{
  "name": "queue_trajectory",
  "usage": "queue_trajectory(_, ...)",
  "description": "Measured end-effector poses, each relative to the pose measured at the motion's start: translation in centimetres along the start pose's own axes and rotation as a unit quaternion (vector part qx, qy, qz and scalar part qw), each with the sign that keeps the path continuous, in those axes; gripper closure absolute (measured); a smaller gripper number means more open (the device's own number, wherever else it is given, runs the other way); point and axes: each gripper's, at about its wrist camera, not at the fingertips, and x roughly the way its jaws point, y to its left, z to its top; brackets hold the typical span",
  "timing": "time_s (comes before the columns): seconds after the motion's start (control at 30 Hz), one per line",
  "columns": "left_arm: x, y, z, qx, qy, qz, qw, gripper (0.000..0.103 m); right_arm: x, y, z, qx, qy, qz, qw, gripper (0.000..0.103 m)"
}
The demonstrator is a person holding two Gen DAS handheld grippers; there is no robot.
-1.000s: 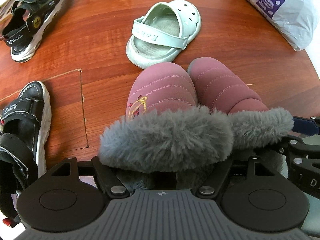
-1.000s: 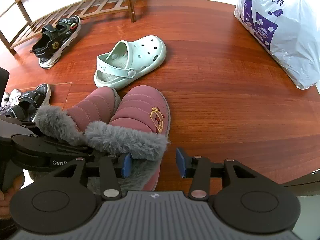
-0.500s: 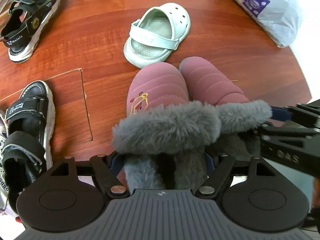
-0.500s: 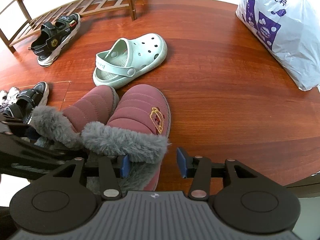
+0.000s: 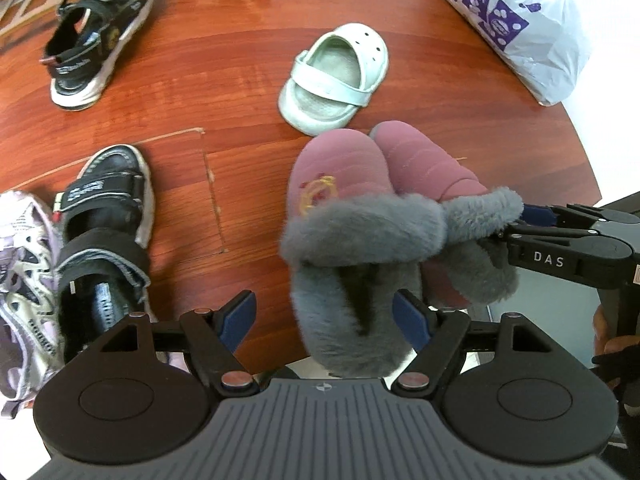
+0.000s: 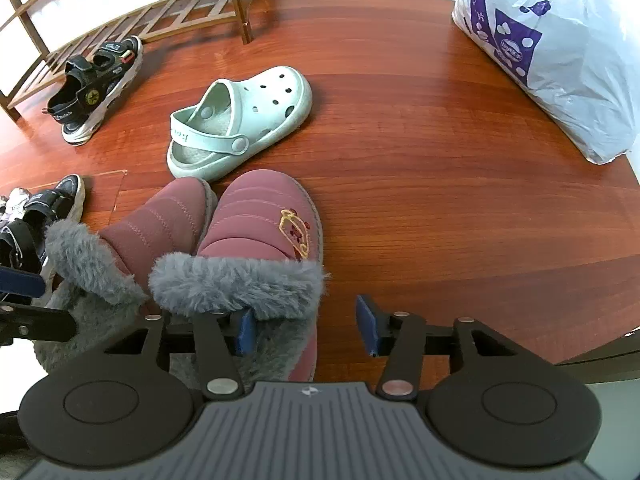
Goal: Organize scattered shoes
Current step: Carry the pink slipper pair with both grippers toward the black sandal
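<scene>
Gaping wide, left gripper (image 5: 325, 316) straddles one pink slipper (image 5: 340, 184); right gripper (image 6: 305, 325), equally spread, touches its twin (image 6: 260, 216).

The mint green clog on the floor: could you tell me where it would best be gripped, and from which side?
Grip the mint green clog at the rim of its heel opening, beside the strap, coming from the heel end. That end faces the grippers, and it sits upright on its sole, so one finger could probably slip inside the opening. The rounded toe offers no edge.
</scene>
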Motion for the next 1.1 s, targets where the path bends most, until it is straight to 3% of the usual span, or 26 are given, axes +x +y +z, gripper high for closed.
queue_trajectory(0.17, -0.2, 1.1, -0.3, -0.012, 0.009, 0.001, 0.9999, 0.029, 0.1, 0.2, -0.3, 0.003, 0.004, 0.002, 1.0, 0.046)
queue_trajectory(0.23, 0.3, 1.3, -0.5, -0.014, 0.019, -0.004, 0.9997, 0.041, 0.1, 0.3, -0.5, 0.006, 0.008, 0.005, 1.0, 0.046)
queue_trajectory(0.47, 1.6, 1.2, -0.9, -0.01, 0.043, -0.055, 0.9975, 0.058, 0.2, 1.2, -1.7, 0.022, 0.025, 0.027, 0.999, 0.051)
queue_trajectory(0.73, 3.5, 0.5, -0.7, -0.019, 0.07, -0.098, 0.9926, 0.059, -0.3, 2.2, -2.7, 0.026, 0.029, 0.032, 0.999, 0.051)
queue_trajectory(1.1, 4.7, 1.3, -0.4, -0.06, 0.066, -0.121, 0.9886, 0.057, -0.4, 1.3, -2.2, 0.014, 0.015, 0.022, 1.0, 0.05)
